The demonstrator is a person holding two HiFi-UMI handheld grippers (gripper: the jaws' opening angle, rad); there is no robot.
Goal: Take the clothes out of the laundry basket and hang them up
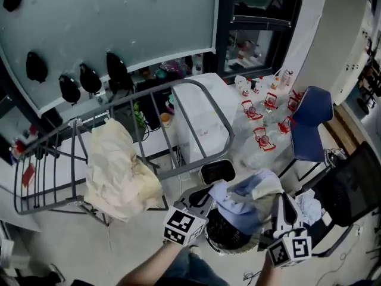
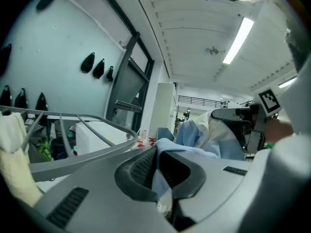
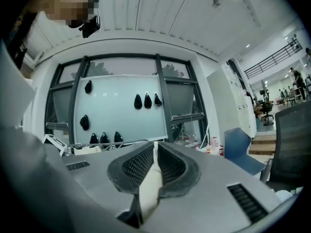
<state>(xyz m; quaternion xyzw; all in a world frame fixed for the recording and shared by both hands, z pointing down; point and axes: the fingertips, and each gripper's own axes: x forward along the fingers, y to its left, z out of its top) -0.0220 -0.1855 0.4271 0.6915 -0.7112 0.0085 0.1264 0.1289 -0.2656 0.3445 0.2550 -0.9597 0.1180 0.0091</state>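
Pinches a blue fold of the clothes (image 1: 244, 198) tight in the left gripper (image 2: 156, 158) and a cream fold in the right gripper (image 3: 155, 155), with both pairs of jaws closed down on cloth. Holds that blue-and-cream bundle bunched over the dark basket (image 1: 223, 237) on the floor, just right of the grey rack (image 1: 191, 81). Has a cream cloth (image 1: 119, 171) already draped over the rack's near rails, well apart from the bundle, and a blue chair (image 1: 312, 115) standing further off to the right.
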